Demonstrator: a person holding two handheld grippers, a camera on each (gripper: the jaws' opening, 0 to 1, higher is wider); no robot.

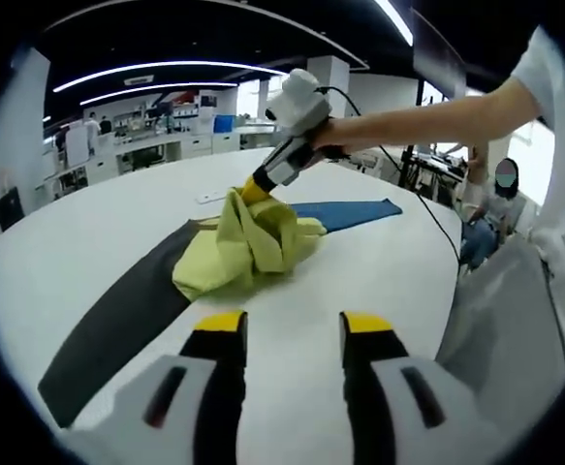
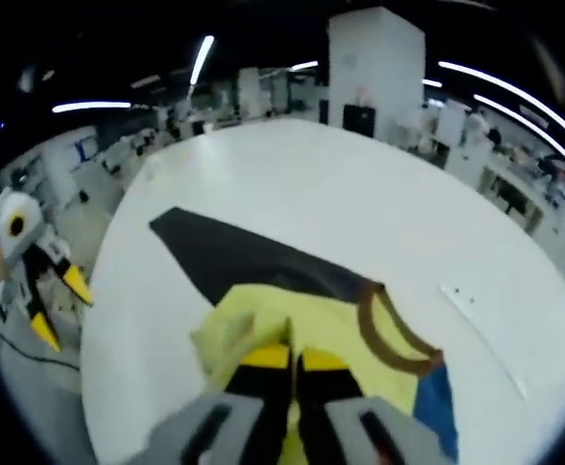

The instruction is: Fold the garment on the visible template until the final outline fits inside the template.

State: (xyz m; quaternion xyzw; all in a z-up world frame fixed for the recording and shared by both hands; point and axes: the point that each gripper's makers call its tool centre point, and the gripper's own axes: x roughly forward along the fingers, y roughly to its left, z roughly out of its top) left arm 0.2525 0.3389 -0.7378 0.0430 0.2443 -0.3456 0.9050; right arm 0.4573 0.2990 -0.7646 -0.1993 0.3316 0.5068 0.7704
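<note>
The yellow garment (image 1: 248,247) lies bunched ahead of the left tool (image 1: 292,334), whose jaws are spread and empty. The right tool (image 2: 292,360) pinches the cloth's near edge, jaws pressed together. Folding looks barely begun — no flat outline yet, and the dark template (image 1: 117,325) and blue sheet (image 1: 355,211) lie partly uncovered. White round tabletop (image 2: 360,194) — an open office with strip lights beyond.

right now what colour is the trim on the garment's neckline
Brown, on the yellow garment; the neckline trim shows best in the right gripper view.

Open-plan lab: equipment benches (image 1: 156,145), strip ceiling lights (image 1: 166,70).
</note>
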